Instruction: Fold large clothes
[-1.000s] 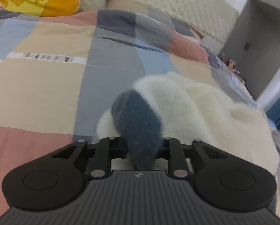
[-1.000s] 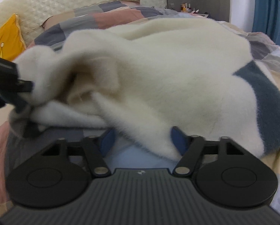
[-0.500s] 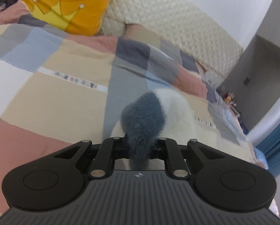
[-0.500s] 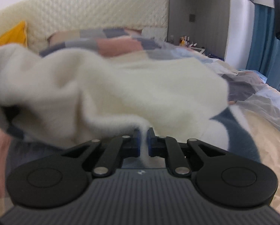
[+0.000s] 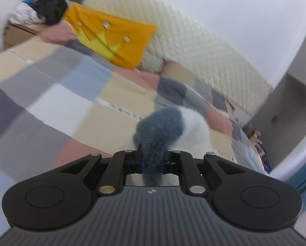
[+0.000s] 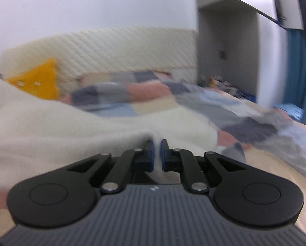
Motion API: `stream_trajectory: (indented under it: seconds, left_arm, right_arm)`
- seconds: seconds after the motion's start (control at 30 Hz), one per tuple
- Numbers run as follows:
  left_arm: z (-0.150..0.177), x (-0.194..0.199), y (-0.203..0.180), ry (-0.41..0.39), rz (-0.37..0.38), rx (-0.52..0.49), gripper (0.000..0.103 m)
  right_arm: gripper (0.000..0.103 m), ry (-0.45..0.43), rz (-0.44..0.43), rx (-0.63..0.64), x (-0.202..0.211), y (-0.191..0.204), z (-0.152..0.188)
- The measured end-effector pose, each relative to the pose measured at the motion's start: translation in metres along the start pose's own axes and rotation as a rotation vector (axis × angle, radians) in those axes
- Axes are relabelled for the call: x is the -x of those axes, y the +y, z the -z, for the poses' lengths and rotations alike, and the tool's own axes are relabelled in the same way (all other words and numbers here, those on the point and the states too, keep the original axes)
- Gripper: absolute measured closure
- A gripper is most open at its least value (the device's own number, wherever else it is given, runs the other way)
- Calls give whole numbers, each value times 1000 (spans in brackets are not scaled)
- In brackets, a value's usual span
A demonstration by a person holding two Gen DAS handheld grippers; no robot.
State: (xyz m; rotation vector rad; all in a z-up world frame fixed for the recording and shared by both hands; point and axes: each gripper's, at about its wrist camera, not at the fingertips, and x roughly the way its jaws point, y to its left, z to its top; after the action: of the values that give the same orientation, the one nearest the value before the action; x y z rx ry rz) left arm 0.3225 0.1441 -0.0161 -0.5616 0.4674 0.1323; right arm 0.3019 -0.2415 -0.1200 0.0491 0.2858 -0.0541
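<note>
A fluffy cream garment (image 6: 50,127) with slate-blue trim lies on a patchwork bed. In the left wrist view my left gripper (image 5: 152,161) is shut on the garment's blue cuff (image 5: 160,127), which bulges up between the jaws, with cream fleece (image 5: 195,131) trailing behind it. In the right wrist view my right gripper (image 6: 157,153) is shut on a pinch of the cream fleece, and the cloth stretches away to the left, lifted off the bed. Both views are blurred by motion.
The patchwork bedspread (image 5: 50,94) of tan, grey, blue and pink blocks covers the bed. A yellow crown cushion (image 5: 112,41) leans on the quilted cream headboard (image 5: 193,51). A cardboard box with clothes (image 5: 24,26) stands far left. Blue curtains (image 6: 296,78) hang at right.
The right gripper closed on the cream fleece and rose with it. The left gripper, still holding the blue cuff, lifted and swung so more headboard and wall show.
</note>
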Motion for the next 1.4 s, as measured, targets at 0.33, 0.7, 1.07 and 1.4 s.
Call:
stream_trajectory:
  seconds: [0.33, 0.7, 1.07, 1.4]
  left_arm:
    - [20, 93, 92, -57, -157, 76, 88]
    - [58, -12, 145, 41, -348, 100, 83]
    - [65, -75, 169, 112, -397, 19, 67]
    - [66, -28, 151, 136, -327, 26, 21]
  right_arm:
    - [93, 165, -367, -71, 6, 18, -2]
    - [92, 403, -315, -56, -58, 72, 48]
    - [91, 396, -313, -42, -80, 81, 57]
    - [86, 432, -337, -114, -72, 68, 45]
